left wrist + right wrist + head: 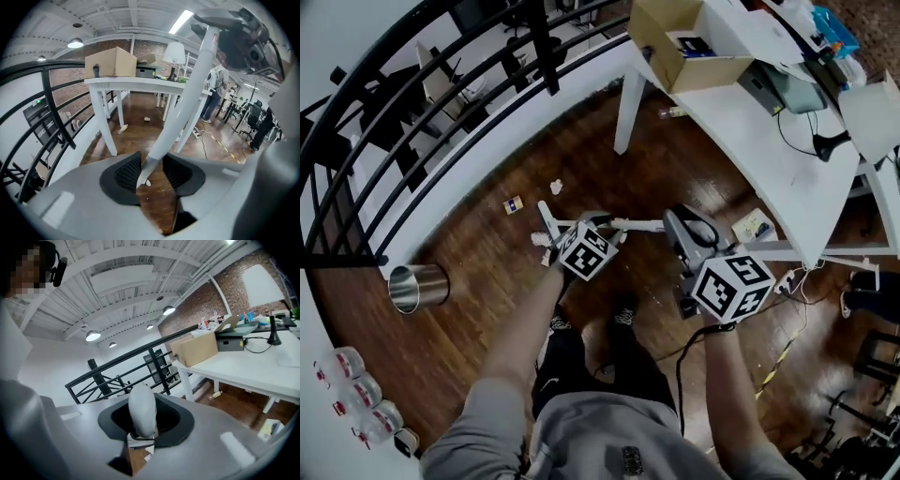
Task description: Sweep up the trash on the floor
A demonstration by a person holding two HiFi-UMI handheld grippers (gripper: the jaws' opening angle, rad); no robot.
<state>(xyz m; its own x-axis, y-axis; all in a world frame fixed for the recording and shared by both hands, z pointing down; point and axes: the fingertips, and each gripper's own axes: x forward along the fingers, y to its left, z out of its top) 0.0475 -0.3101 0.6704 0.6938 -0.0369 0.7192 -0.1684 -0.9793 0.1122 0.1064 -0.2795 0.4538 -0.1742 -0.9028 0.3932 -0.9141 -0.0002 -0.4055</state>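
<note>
**Paper scraps [555, 187] lie on the wooden floor [478, 258]**

The left gripper [151, 169] is clamped partway down a white pole [187, 103]. The right gripper [142, 430] is closed on the pole's rounded top end. The scraps lie just beyond the left gripper, near the counter [769, 155] leg.

In your head view, the left cube [586, 251] and the right cube [731, 286] hide both sets of jaws. The far floor scraps [555, 187] are too small to identify.
</note>
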